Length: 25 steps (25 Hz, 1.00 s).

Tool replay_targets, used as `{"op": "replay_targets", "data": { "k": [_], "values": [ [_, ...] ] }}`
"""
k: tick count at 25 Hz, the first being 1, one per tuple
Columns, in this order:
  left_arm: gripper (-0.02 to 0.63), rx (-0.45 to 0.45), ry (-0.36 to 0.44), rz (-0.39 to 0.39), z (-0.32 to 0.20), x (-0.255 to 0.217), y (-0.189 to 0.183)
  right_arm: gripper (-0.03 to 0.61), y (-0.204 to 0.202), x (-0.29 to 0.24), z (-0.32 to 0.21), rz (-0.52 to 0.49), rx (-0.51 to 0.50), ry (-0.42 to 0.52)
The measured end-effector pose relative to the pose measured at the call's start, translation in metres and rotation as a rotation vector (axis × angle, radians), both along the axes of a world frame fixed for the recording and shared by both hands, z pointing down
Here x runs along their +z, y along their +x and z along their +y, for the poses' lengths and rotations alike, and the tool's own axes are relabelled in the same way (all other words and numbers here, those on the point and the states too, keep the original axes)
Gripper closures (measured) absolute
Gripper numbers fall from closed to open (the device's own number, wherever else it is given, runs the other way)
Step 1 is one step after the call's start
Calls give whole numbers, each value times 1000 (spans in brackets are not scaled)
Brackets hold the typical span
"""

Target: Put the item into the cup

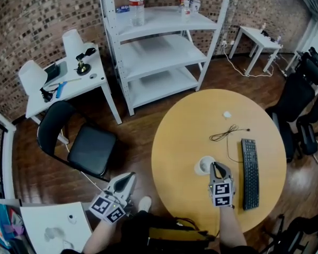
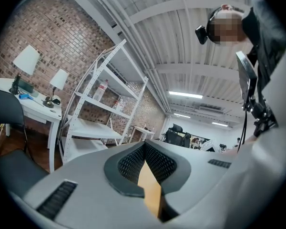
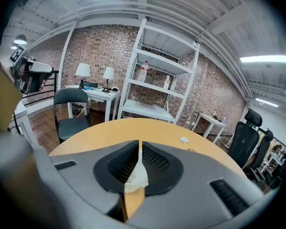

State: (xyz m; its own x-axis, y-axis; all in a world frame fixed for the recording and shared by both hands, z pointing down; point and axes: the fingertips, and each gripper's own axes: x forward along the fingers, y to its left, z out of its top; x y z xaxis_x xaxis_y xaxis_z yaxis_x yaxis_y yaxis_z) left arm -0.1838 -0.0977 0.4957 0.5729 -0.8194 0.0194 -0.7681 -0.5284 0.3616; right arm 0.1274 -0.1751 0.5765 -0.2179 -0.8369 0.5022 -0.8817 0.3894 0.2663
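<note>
A white cup (image 1: 205,165) stands on the round wooden table (image 1: 191,126), near its front edge. My right gripper (image 1: 218,166) hovers just right of the cup's rim, its tips beside the opening. In the right gripper view a white crumpled item (image 3: 136,175) is wedged between the right gripper's (image 3: 139,144) jaws, which stand only a sliver apart at the tips and touch it on both sides. My left gripper (image 1: 128,179) hangs off the table's left side, over the floor. In its own view the left gripper (image 2: 145,147) is shut with nothing in it.
A black keyboard (image 1: 249,173) lies right of the cup, a thin black cable (image 1: 228,133) behind it, and a small white object (image 1: 227,114) farther back. A black chair (image 1: 85,142) stands left of the table, a white shelf unit (image 1: 159,41) behind.
</note>
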Motion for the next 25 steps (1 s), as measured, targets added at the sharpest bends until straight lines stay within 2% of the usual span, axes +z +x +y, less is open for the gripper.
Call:
{"op": "replay_targets", "data": {
  "k": [3,6,9,13,18,25],
  "values": [
    [611,31,-1,-6,-2,-3,8,549,4,-23,6,-22,13,49],
    [611,81,11,-13,-6,-6,23,549,22,-51,22,-92,66,117],
    [611,138,51,-23,-12,-17,45,550,50,-77,48,-182,120,204],
    [611,234,100,-33,-20,-33,83,551,97,-103,94,-244,212,315],
    [611,372,111,-26,-17,-33,131,569,144,-119,155,-323,365,389],
    [611,457,141,-36,-9,-45,171,571,178,-119,217,-393,502,453]
  ]
}}
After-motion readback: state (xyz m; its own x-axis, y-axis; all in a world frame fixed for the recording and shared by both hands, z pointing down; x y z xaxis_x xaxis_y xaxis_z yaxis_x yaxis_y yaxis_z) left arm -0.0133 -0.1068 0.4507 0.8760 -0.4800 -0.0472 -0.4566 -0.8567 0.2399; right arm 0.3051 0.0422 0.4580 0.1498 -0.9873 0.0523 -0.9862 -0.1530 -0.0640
